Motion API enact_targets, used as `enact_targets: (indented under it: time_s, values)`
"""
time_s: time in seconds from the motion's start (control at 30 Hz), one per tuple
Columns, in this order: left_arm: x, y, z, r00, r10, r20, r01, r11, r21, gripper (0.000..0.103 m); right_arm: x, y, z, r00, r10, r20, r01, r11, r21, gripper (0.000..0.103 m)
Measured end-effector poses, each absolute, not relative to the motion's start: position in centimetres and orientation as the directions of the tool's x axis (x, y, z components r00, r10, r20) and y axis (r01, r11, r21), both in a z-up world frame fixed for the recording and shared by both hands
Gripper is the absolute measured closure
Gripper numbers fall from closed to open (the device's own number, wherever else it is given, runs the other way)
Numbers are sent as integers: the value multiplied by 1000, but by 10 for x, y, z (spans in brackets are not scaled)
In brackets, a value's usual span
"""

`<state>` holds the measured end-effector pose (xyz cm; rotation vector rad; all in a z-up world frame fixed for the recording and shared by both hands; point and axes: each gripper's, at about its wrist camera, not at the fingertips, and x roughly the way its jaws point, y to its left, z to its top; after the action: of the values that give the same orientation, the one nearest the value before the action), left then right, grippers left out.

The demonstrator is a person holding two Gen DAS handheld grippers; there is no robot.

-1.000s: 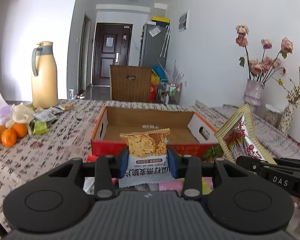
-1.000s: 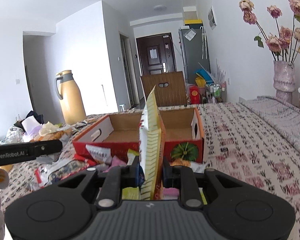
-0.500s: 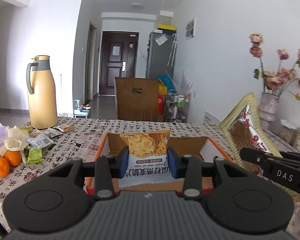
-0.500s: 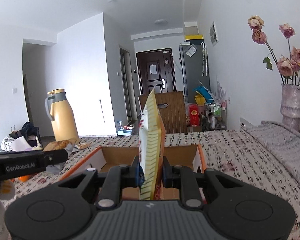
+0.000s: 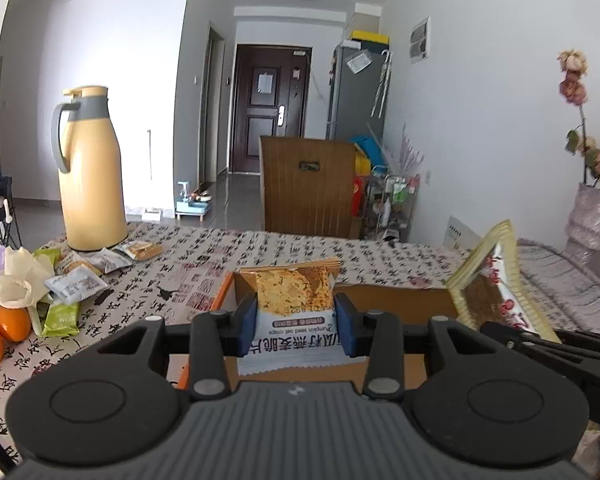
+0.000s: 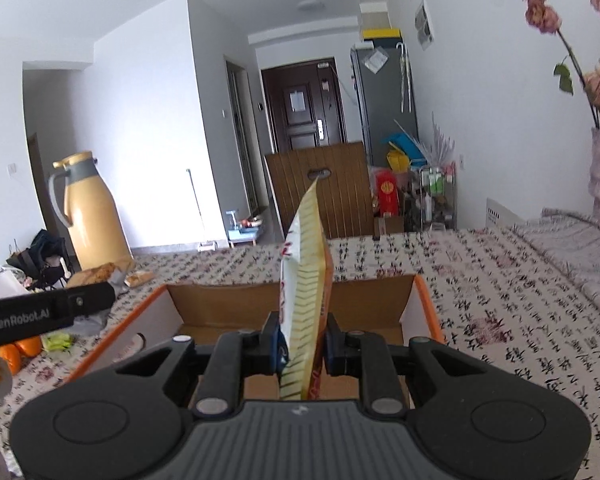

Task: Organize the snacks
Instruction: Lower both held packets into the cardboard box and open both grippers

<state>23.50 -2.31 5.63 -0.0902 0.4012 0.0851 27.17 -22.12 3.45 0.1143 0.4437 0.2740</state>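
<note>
Packets (image 5: pixel 294 312) (image 6: pixel 304 320) sit clamped in both hand-held grippers (image 5: pixel 295 322) (image 6: pixel 302 346), tilted down over box (image 6: pixel 380 304).

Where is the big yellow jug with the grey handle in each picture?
Left wrist view: the tall yellow plastic jug with the grey handle stands far left on the patterned tablecloth.
Right wrist view: the jug stands at the left, beyond the open orange-edged cardboard box.
Shared landmark: the dark brown door behind.
</note>
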Motion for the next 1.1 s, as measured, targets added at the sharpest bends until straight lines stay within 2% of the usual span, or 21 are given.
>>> enact_targets:
  time_s: [0.3, 0.33, 0.37, 0.4, 0.43, 0.47, 0.5, 0.53, 0.57, 0.6, 0.67, 1.1]
  values:
    - [262, -13, 21, 863, 70, -500, -118, 991, -66, 61, 296, -228, 9, 840, 280, -465, -214, 958, 191, 83]
    - [261, -11, 20, 863, 72, -500, -123, 990, -71, 59, 296, -229, 8, 838, 281, -468, -213, 958, 194, 78]
    - [260, -10, 20, 865, 71, -497, -123, 990, -74, 50, 295, -230, 8, 837, 278, -471, -209, 958, 194, 75]
    - [258, -10, 21, 869, 72, -489, -125, 989, -77, 35, 294, -230, 7, 840, 269, -470, -203, 961, 188, 65]
    - [255, -10, 23, 877, 78, -475, -130, 988, -78, 27, 293, -230, 9, 841, 267, -470, -200, 962, 188, 59]
    - [252, -10, 24, 883, 86, -461, -134, 988, -74, 15, 291, -230, 10, 844, 265, -466, -198, 962, 188, 44]
    - [249, -12, 26, 890, 91, -448, -136, 988, -70, 10, 290, -230, 11, 849, 259, -461, -194, 963, 184, 31]
    - [247, -12, 28, 894, 91, -438, -134, 989, -68, 6, 288, -231, 12, 854, 253, -456, -189, 965, 181, 24]
    - [245, -13, 29, 897, 89, -432, -132, 989, -71, 0, 286, -232, 13, 859, 248, -449, -184, 966, 181, 13]
    - [245, -13, 29, 898, 96, -430, -138, 988, -67, 0, 285, -233, 14, 860, 245, -447, -180, 966, 184, 6]
    - [246, -14, 32, 895, 105, -433, -147, 987, -65, 0, 283, -234, 17, 863, 239, -445, -173, 967, 185, 0]
    - [224, -18, 57, 908, 98, -407, -137, 988, -68, 0, 268, -234, 36, 869, 216, -445, -160, 974, 160, 0]
